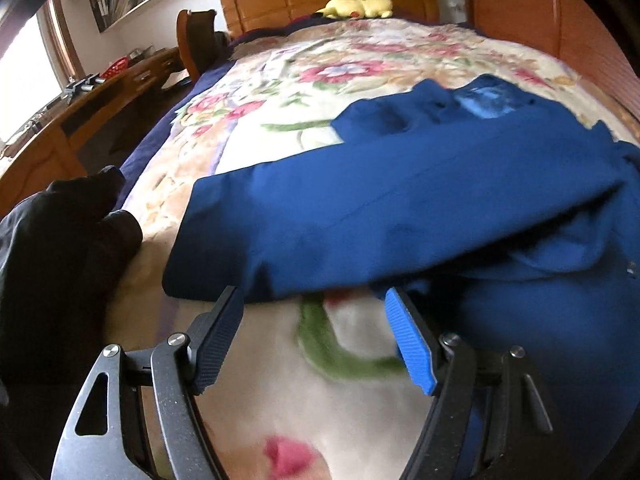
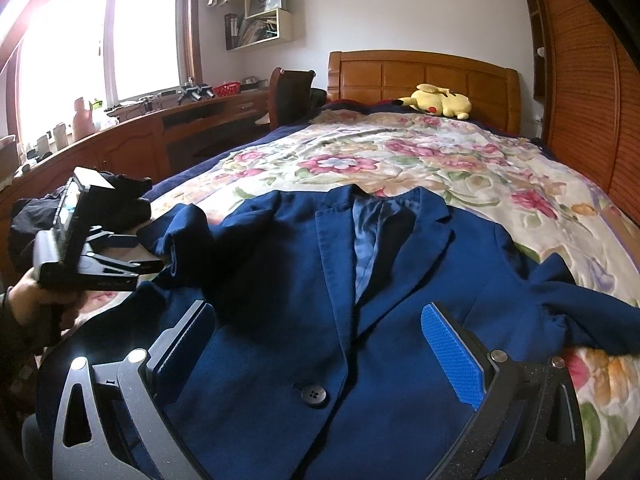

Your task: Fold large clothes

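Observation:
A dark blue suit jacket [image 2: 280, 280] lies face up on the floral blanket [image 2: 400, 160], lapels toward the headboard and one button showing. Its left sleeve [image 2: 180, 236] lies bunched beside the body; the other sleeve [image 2: 580, 300] stretches out to the right. My right gripper [image 2: 316, 308] hovers open over the jacket's front, with nothing pinched. My left gripper [image 2: 148, 250], held by a hand, sits at the jacket's left side. In the left wrist view the left gripper [image 1: 314, 294] is open, its tips at the edge of the blue sleeve [image 1: 360, 208], with only blanket between the pads.
A black garment [image 1: 60, 240] is heaped at the bed's left edge. A yellow plush toy [image 2: 440, 102] lies by the wooden headboard [image 2: 420, 72]. A wooden desk [image 2: 160, 128] and a chair [image 2: 290, 96] stand to the left, and a slatted wardrobe [image 2: 580, 100] to the right.

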A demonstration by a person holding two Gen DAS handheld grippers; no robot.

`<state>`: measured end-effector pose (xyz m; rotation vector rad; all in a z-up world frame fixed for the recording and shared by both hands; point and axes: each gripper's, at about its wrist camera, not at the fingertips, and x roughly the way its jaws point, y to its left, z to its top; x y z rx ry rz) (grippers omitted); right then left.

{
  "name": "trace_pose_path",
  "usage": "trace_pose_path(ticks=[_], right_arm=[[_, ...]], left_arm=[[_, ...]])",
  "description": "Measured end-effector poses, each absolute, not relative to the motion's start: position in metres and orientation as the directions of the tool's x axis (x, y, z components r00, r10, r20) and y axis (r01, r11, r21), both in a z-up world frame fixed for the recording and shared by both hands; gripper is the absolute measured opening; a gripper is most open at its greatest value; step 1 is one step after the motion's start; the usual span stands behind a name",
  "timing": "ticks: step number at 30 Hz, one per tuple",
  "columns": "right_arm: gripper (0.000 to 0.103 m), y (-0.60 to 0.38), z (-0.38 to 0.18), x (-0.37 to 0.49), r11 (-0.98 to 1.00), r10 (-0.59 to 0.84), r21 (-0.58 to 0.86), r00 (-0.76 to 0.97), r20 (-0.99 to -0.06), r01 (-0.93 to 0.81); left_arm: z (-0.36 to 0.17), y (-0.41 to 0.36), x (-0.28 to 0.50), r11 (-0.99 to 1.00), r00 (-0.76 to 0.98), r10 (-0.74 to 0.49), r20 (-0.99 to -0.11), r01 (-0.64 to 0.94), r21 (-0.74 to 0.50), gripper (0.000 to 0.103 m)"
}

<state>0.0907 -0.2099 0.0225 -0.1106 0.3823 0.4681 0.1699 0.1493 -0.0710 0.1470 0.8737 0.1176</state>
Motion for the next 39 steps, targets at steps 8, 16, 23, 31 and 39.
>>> trace_pose_path(ticks=[8, 16, 23, 31, 39], right_arm=[[0.103, -0.209, 0.021, 0.095, 0.888, 0.413, -0.025, 0.821, -0.393, -0.459], [0.103, -0.209, 0.021, 0.095, 0.886, 0.415, -0.027, 0.819, -0.395, -0.462], [0.103, -0.217, 0.023, 0.095, 0.895, 0.398, -0.035, 0.833, -0.385, -0.444], [0.103, -0.236, 0.026, 0.097, 0.917, 0.368, -0.009, 0.854, -0.367, -0.399], [0.103, -0.245, 0.028, 0.097, 0.927, 0.351, 0.002, 0.865, -0.358, -0.375]], left_arm=[[-0.077, 0.166, 0.191, 0.973, 0.604, 0.227, -0.764, -0.105, 0.206, 0.059], [-0.061, 0.168, 0.191, 0.987, 0.637, 0.159, -0.754, -0.101, 0.123, 0.005], [-0.011, 0.139, 0.179, 0.995, 0.735, 0.102, -0.671, -0.066, 0.078, 0.003], [0.032, 0.069, 0.163, 0.995, 0.803, -0.042, -0.594, 0.087, 0.048, 0.003], [0.037, 0.011, 0.154, 0.981, 0.81, -0.137, -0.571, 0.19, 0.035, 0.003]])
